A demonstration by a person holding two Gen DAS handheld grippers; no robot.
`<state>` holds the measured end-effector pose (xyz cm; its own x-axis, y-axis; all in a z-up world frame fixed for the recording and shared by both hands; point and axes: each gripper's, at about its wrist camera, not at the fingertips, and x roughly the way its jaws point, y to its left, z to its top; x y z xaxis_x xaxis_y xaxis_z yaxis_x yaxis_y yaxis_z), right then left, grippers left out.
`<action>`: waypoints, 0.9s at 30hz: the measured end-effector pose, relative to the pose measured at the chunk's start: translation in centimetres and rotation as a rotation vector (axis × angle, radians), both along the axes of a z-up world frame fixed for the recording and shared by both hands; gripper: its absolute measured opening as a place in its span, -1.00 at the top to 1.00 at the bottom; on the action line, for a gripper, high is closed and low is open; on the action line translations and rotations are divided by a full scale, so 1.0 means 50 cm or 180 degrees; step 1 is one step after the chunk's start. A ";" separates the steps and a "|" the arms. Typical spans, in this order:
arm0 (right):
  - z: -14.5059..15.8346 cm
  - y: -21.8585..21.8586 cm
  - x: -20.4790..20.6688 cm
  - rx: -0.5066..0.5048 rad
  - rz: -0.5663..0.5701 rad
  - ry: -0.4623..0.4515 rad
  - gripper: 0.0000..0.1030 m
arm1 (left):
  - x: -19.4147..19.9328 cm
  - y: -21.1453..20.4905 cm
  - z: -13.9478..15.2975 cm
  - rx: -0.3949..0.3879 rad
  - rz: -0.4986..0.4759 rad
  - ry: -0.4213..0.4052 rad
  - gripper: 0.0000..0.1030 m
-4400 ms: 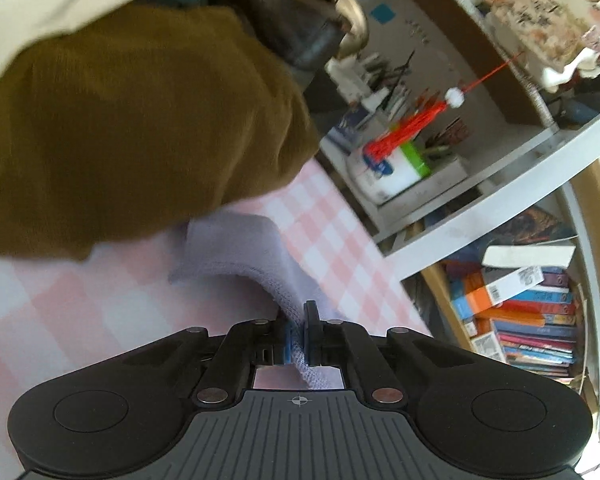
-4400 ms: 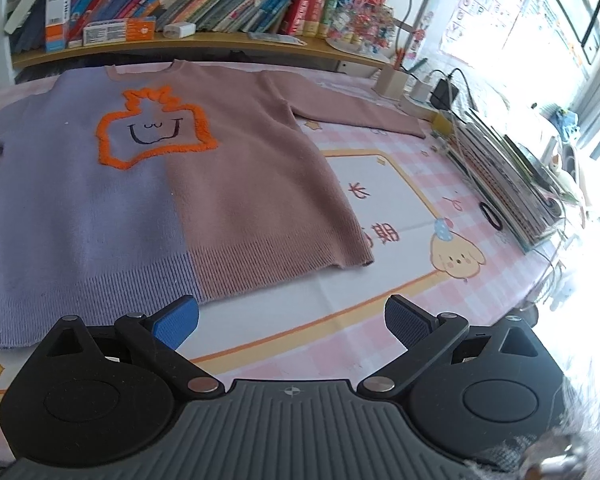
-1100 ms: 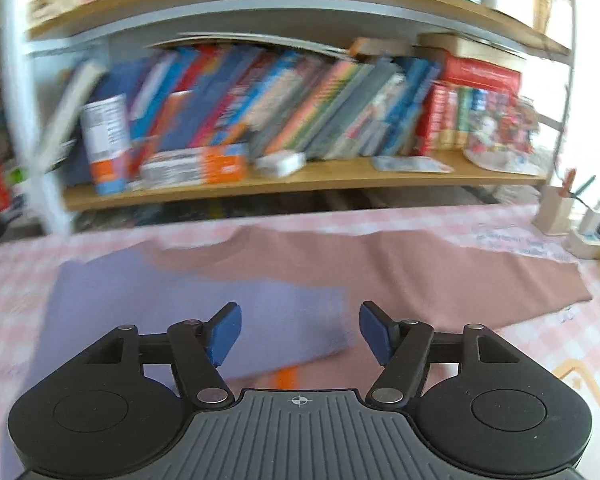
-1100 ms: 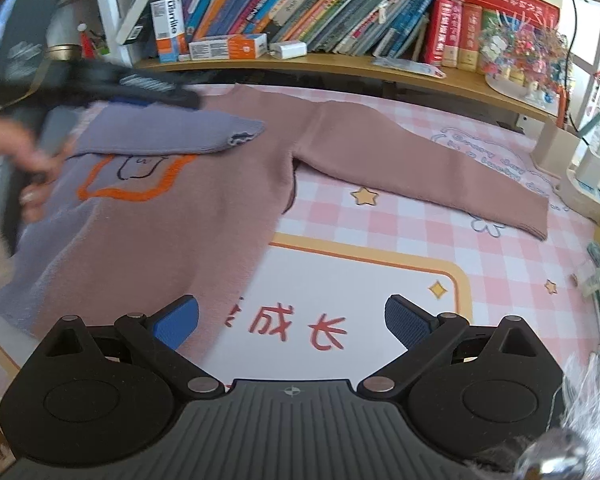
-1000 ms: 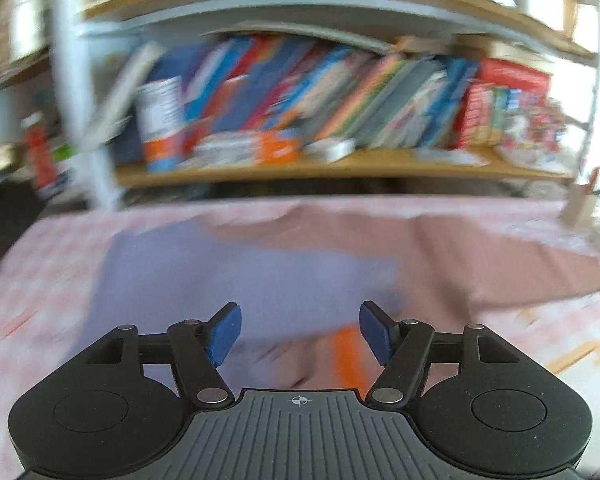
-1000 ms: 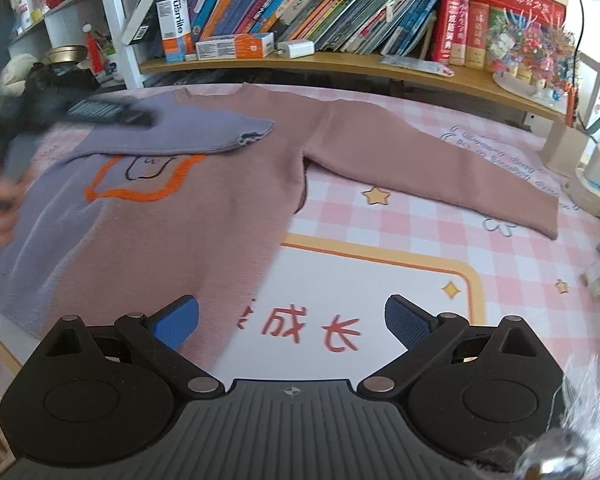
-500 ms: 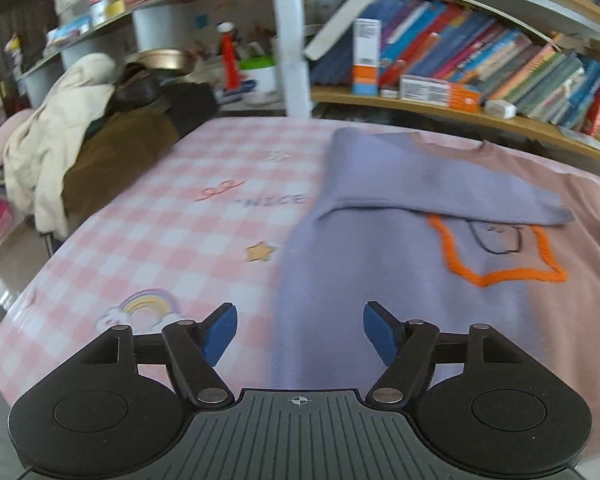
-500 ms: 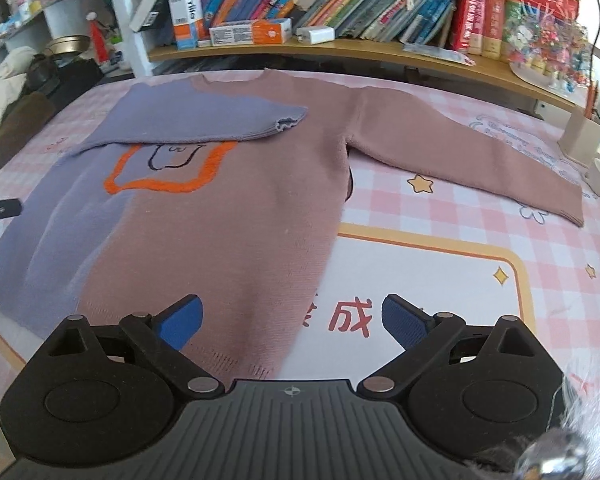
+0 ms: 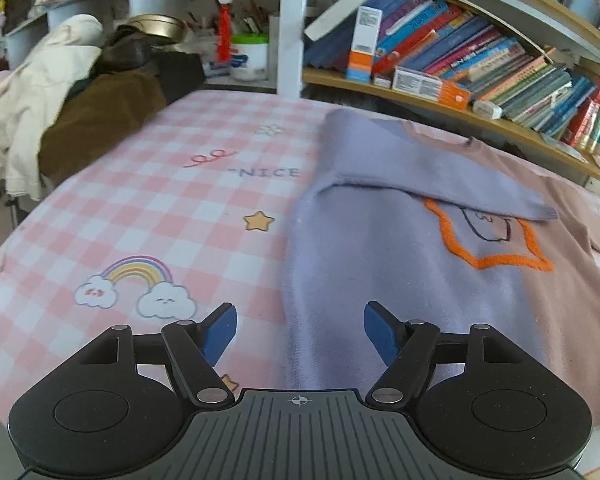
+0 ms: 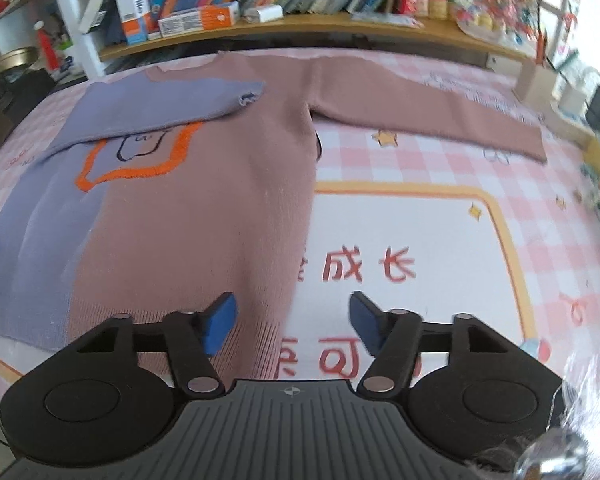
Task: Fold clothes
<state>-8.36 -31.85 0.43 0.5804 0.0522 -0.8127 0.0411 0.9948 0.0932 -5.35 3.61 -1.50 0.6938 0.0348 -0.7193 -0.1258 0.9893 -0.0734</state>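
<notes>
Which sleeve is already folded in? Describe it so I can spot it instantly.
Find the two-tone sweater spread on the pink checked tablecloth. The lilac sleeve lies folded across the chest, partly covering the orange outline design. The brownish-pink sleeve is stretched straight out instead.

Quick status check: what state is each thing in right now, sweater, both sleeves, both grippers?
sweater: flat on the table, body unfolded.
purple sleeve: folded in across the chest.
pink sleeve: stretched out, not folded.
left gripper: open, empty, over the purple side.
right gripper: open, empty, at the hem.
</notes>
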 end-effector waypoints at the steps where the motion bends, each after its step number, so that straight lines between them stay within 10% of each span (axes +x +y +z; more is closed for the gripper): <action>1: -0.002 0.000 -0.002 0.0024 -0.0031 0.0015 0.00 | 0.004 0.002 -0.003 -0.0029 -0.0017 0.0011 -0.41; 10: -0.007 0.014 -0.006 0.0146 -0.0157 0.0068 0.24 | 0.038 0.034 -0.027 -0.0125 0.0003 0.0106 -0.28; 17: -0.013 0.032 0.003 0.0177 -0.0155 0.0115 0.52 | 0.055 0.058 -0.033 -0.0394 -0.0038 0.0087 0.90; 19: -0.013 0.036 0.005 0.0201 -0.0157 0.0119 0.79 | 0.056 0.065 -0.033 -0.0414 -0.0059 0.0051 0.91; 27: -0.002 0.098 0.008 0.0223 0.0260 0.0036 0.82 | 0.076 0.110 -0.016 -0.0210 0.0031 -0.0051 0.91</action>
<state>-7.95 -26.97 0.32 0.5628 0.1560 -0.8117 -0.0386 0.9859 0.1628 -1.56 9.09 -2.27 0.7052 -0.0054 -0.7090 -0.1336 0.9810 -0.1404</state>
